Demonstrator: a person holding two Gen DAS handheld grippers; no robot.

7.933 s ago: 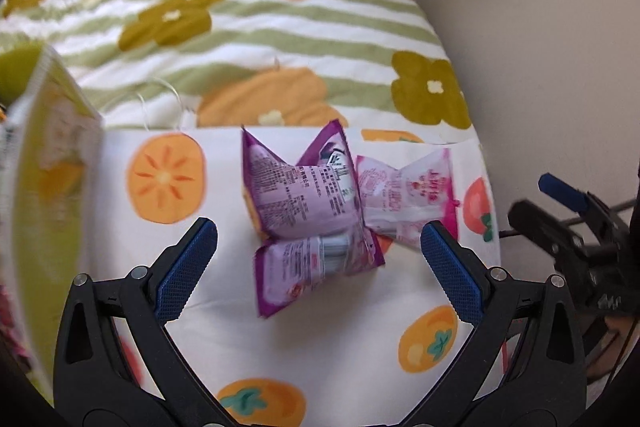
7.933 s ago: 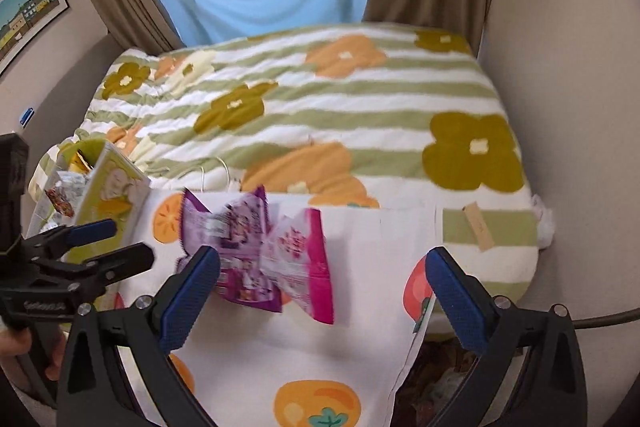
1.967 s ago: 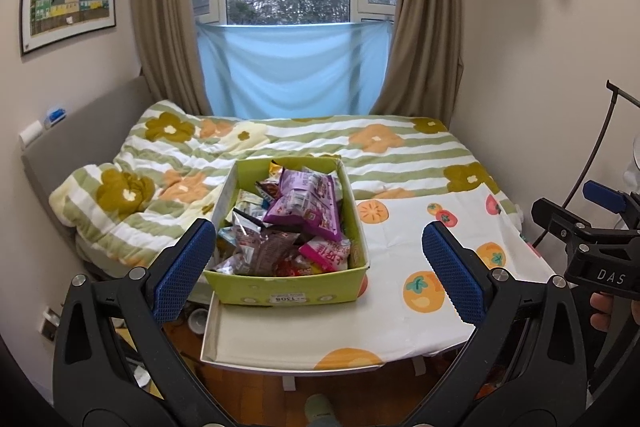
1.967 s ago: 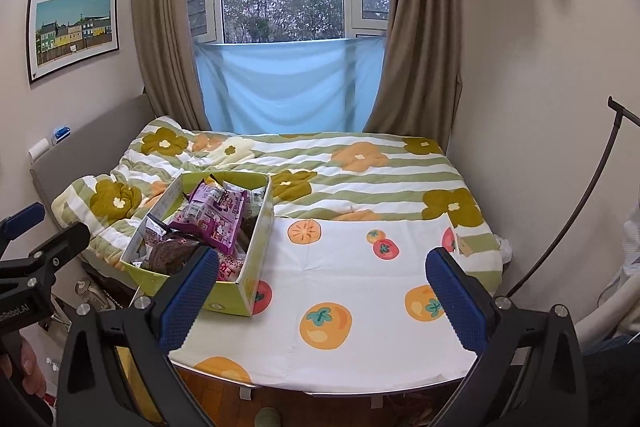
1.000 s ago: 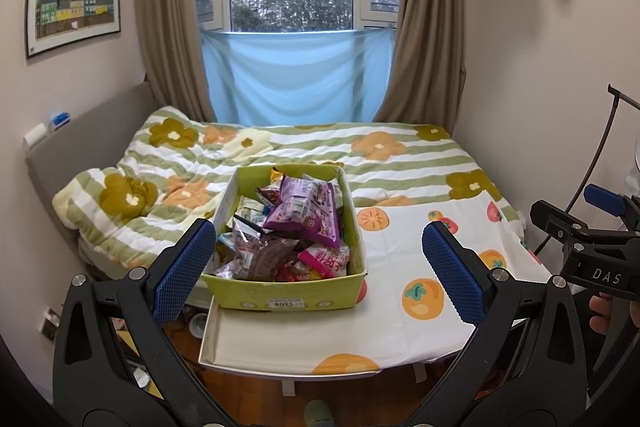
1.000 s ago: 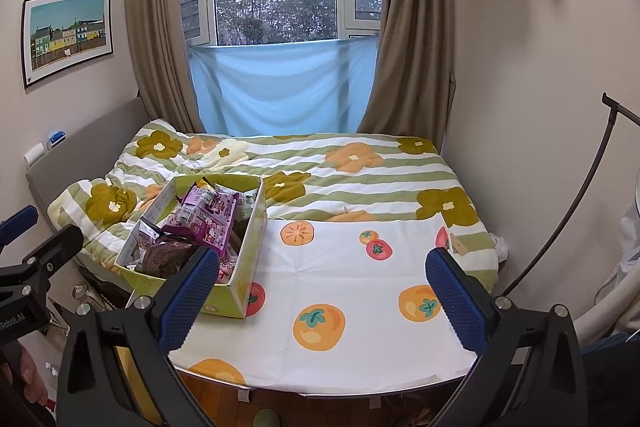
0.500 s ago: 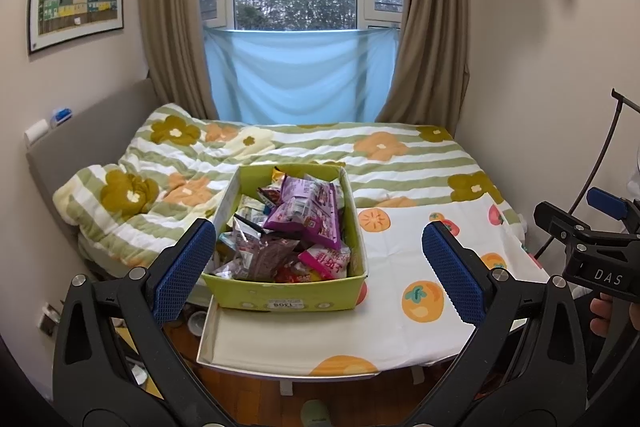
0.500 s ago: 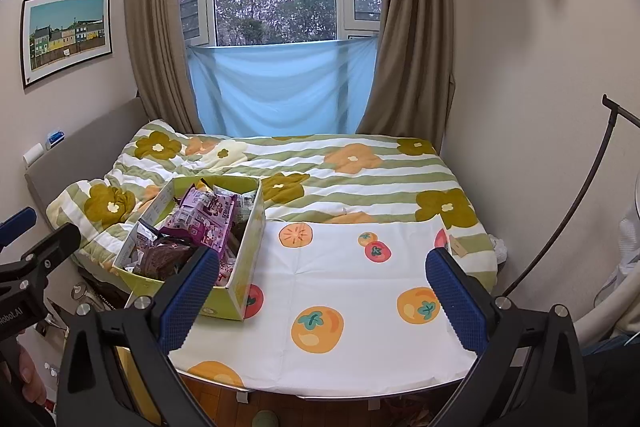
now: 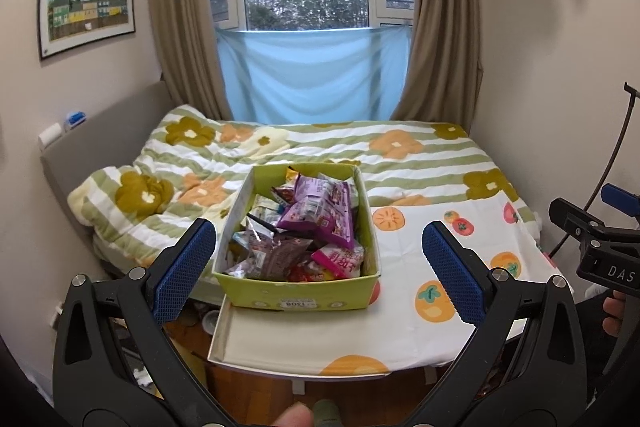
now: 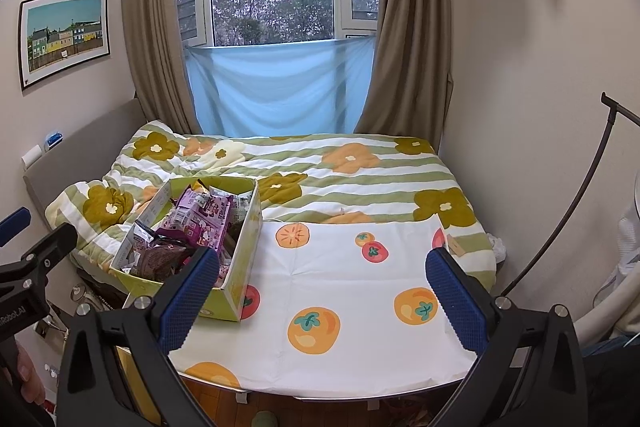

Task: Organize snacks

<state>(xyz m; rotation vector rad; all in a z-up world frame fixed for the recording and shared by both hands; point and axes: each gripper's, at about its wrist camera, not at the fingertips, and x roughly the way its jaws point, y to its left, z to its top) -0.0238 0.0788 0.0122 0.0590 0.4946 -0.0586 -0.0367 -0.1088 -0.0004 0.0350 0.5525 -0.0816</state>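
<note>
A yellow-green box [image 9: 304, 293] [image 10: 246, 255] stands at the left end of a table covered with a fruit-print cloth [image 9: 440, 267] [image 10: 344, 291]. Several snack packets fill it, with purple packets [image 9: 320, 209] [image 10: 202, 223] on top and a pink one [image 9: 340, 259] near the front. My left gripper [image 9: 318, 267] is open, held back from the table with nothing between its fingers. My right gripper [image 10: 320, 293] is open too, empty, in front of the cloth's bare part. Each gripper shows at the edge of the other's view.
Behind the table lies a bed with a green-striped flower quilt [image 9: 320, 147] [image 10: 320, 171]. Curtains, a window and a blue cloth stand at the back. A thin black stand [image 10: 576, 211] leans at the right wall. Wooden floor [image 9: 256, 383] shows below the table's front edge.
Both grippers have pulled away from the table since the oldest frames; the purple and pink packets that lay on the cloth are now in the box. Over the last second hardly anything moves.
</note>
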